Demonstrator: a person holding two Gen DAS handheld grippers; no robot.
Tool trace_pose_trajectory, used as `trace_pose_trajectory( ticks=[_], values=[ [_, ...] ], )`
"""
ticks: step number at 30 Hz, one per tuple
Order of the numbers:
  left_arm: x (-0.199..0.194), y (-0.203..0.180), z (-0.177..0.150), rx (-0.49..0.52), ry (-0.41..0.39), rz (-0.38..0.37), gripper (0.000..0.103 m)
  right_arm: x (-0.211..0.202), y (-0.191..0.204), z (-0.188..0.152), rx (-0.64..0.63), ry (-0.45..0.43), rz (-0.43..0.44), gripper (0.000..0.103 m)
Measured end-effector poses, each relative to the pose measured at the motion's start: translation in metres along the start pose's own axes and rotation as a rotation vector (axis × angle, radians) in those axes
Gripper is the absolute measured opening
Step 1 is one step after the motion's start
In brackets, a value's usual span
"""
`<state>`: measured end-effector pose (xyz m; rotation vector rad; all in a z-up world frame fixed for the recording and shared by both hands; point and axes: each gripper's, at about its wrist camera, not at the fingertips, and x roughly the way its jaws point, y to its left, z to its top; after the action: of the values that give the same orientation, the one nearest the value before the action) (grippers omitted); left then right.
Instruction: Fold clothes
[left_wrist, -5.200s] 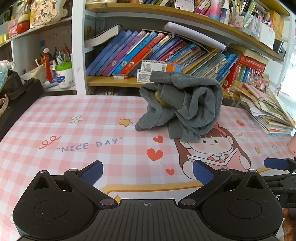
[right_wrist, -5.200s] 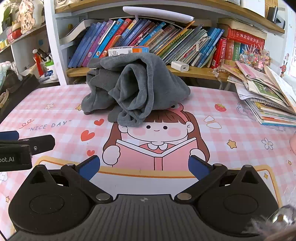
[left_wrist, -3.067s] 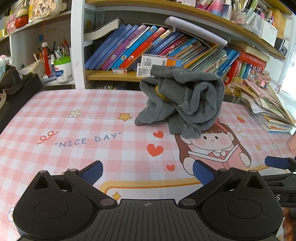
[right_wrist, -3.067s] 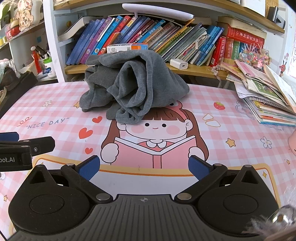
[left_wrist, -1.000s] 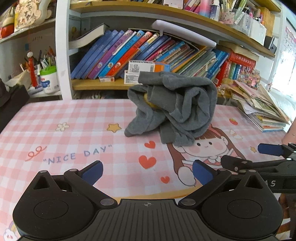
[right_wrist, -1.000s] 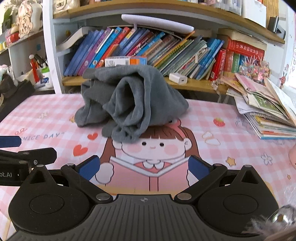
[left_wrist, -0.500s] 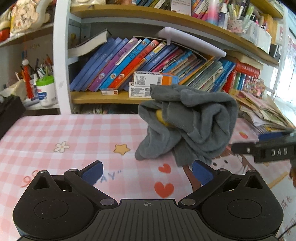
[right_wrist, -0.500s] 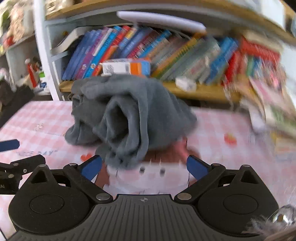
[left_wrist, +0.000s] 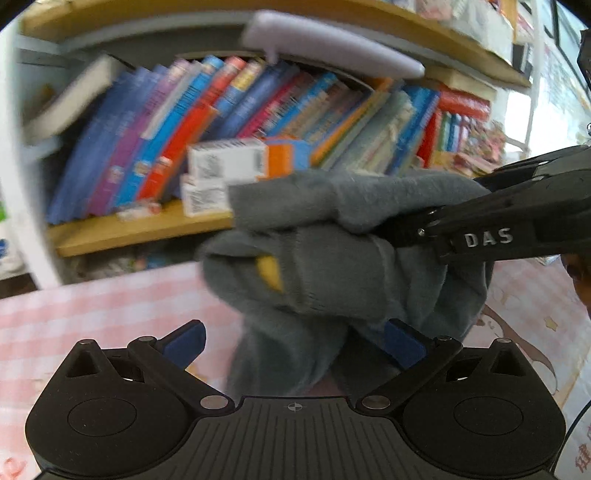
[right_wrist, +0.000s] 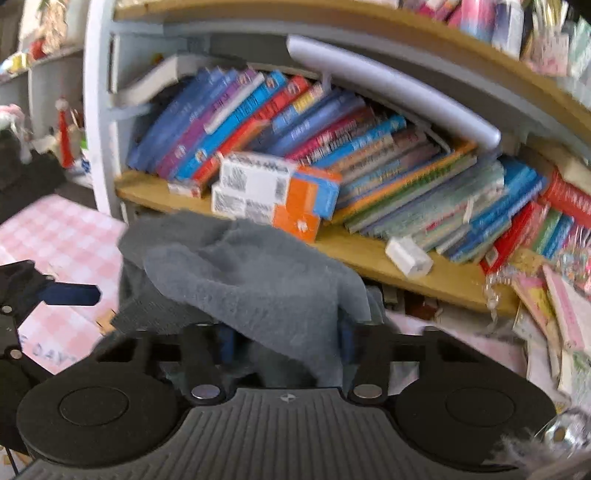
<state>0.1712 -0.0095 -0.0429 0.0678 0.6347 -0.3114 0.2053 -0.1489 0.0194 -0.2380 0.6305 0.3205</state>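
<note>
A crumpled grey garment with a yellow patch sits on the pink checked tablecloth. My left gripper is open, its blue pads on either side of the garment's lower folds. My right gripper has its fingers drawn in around a fold of the grey garment, which drapes over them. In the left wrist view the right gripper reaches into the garment's top from the right.
A bookshelf with slanted books, orange-white boxes and a white charger stands right behind the garment. A stack of magazines lies at the right. The left gripper's finger shows at left.
Both grippers have moved forward to the garment. The right gripper has closed on a fold at its top; the left gripper now straddles its lower part.
</note>
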Motion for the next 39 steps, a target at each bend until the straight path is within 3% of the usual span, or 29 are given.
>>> trace_pose_trajectory(
  ticks=[2,5,7,9,11,17,21,25,30,33,35,39],
  values=[
    [0.01,-0.003,0.0,-0.019,0.031,0.0,0.103,0.001,-0.009,-0.006,0.052,0.024,0.004,0.022],
    [0.012,0.002,-0.002,-0.101,0.041,-0.03,0.1,-0.013,-0.025,-0.015,0.143,0.019,0.01,0.019],
    [0.01,0.005,-0.001,-0.138,0.062,-0.058,0.086,-0.027,-0.036,-0.021,0.204,0.004,0.009,0.018],
    [0.009,0.006,-0.001,-0.15,0.099,-0.056,0.031,-0.046,-0.046,-0.028,0.275,-0.02,-0.003,0.018],
    [0.001,0.011,-0.003,-0.166,0.102,-0.057,0.012,-0.065,-0.056,-0.037,0.333,-0.037,-0.019,0.017],
    [-0.066,0.037,-0.028,-0.276,0.004,-0.083,0.008,-0.128,-0.081,-0.082,0.459,-0.041,-0.097,0.017],
    [-0.118,0.055,-0.052,-0.374,-0.061,-0.075,0.008,-0.16,-0.091,-0.131,0.558,0.024,-0.159,0.017],
    [-0.157,0.072,-0.08,-0.462,-0.085,-0.046,0.008,-0.173,-0.077,-0.169,0.631,0.125,-0.113,0.017],
    [-0.19,0.089,-0.1,-0.504,-0.118,-0.011,0.008,-0.181,-0.027,-0.164,0.479,0.152,-0.02,0.021],
    [-0.207,0.094,-0.101,-0.482,-0.145,-0.002,0.008,-0.185,0.008,-0.156,0.345,0.139,-0.039,0.043],
    [-0.22,0.098,-0.104,-0.477,-0.156,0.0,0.008,-0.187,0.031,-0.154,0.244,0.136,-0.069,0.063],
    [-0.238,0.109,-0.118,-0.486,-0.143,-0.004,0.008,-0.185,0.079,-0.153,-0.002,0.134,-0.103,0.074]
  ],
)
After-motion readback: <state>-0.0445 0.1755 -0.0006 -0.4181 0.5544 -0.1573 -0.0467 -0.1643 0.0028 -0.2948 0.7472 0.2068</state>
